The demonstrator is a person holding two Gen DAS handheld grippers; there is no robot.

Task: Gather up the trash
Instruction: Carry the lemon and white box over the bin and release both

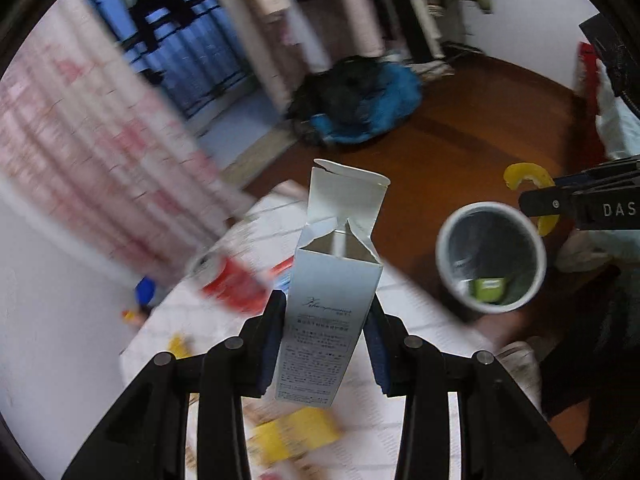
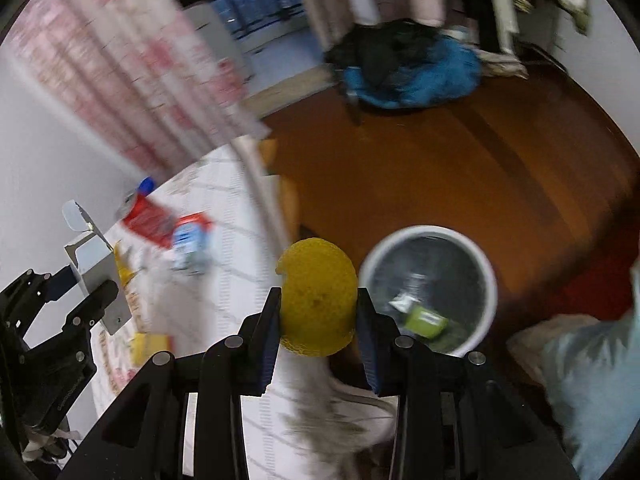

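Note:
My left gripper (image 1: 325, 312) is shut on a tall pale-grey carton (image 1: 332, 280) whose top flaps stand open, held above the white table (image 1: 408, 432). The same carton (image 2: 96, 276) and the left gripper (image 2: 86, 284) show at the left of the right wrist view. My right gripper (image 2: 318, 310) is shut on a yellow citrus peel (image 2: 318, 296), just left of the white round bin (image 2: 492, 284) on the brown floor. In the left wrist view the bin (image 1: 442, 268) holds a green packet (image 1: 490, 290), and the peel (image 1: 528, 174) and right gripper (image 1: 538, 200) lie beyond it.
On the table lie a red packet (image 2: 148, 224), a blue-and-white carton (image 2: 186, 244) and a yellow box (image 2: 150, 346). A blue and black bag (image 2: 412, 68) sits on the floor at the back. A pale blue sleeve (image 2: 592, 380) is at the lower right.

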